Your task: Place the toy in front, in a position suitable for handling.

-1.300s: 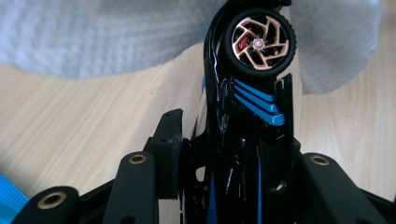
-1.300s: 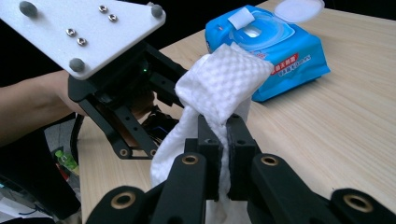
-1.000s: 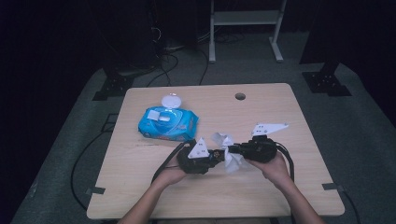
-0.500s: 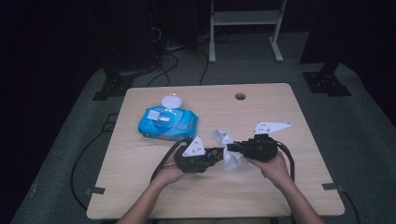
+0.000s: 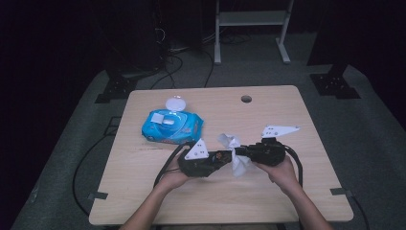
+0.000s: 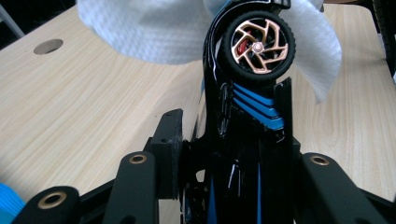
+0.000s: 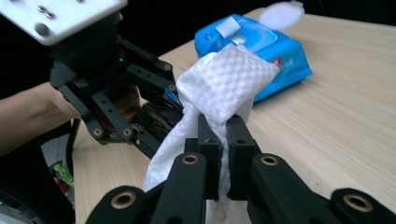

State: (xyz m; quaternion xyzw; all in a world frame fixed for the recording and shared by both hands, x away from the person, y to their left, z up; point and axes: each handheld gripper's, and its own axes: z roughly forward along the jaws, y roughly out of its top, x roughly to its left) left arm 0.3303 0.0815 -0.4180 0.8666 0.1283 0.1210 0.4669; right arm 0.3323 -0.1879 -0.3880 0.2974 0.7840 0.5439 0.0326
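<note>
While I hold both tools over the table (image 5: 143, 201):
left tool (image 5: 224, 157): clamped on toy car (image 6: 243, 121)
right tool (image 7: 223, 135): pinching white wipe (image 7: 229, 84) against car

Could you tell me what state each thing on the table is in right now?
Toy car: clamped between the left gripper jaws, wheel up.
White wipe: pinched in the shut right gripper, against the car.
Blue wipes pack: lying flat on the table, round lid flipped open.
</note>
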